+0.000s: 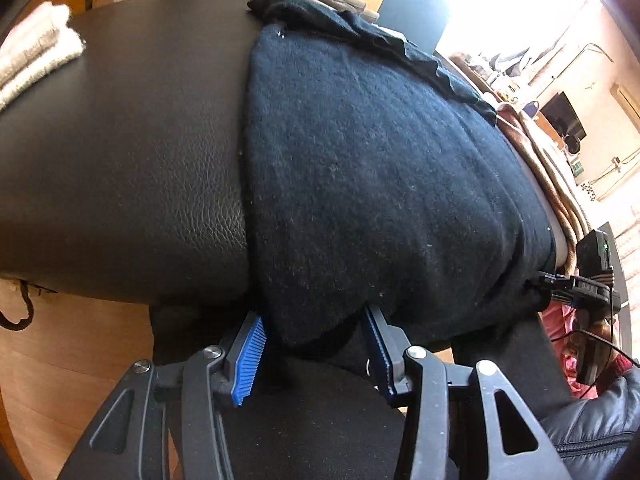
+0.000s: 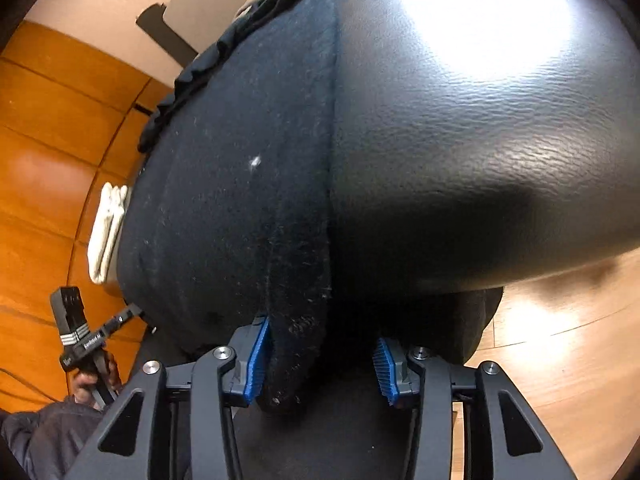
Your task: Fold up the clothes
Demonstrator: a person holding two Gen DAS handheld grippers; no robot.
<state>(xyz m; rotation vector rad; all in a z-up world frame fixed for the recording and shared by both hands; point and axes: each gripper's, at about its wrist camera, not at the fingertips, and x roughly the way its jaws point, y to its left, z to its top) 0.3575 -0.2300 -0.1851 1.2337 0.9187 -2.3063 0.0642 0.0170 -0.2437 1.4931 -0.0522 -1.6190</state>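
Fingers of both grippers stand apart around dark garment (image 1: 360, 168) hem; only left view shows window.

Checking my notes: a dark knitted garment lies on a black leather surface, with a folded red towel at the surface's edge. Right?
Not quite: the folded towel is cream-white, not red, as the left wrist view shows. The dark knitted garment does lie on the black leather surface.

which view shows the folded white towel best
The left wrist view: the folded white towel lies near on the black leather surface, its weave and fold plain to see. The right wrist view shows it only as a small strip past the dark garment.
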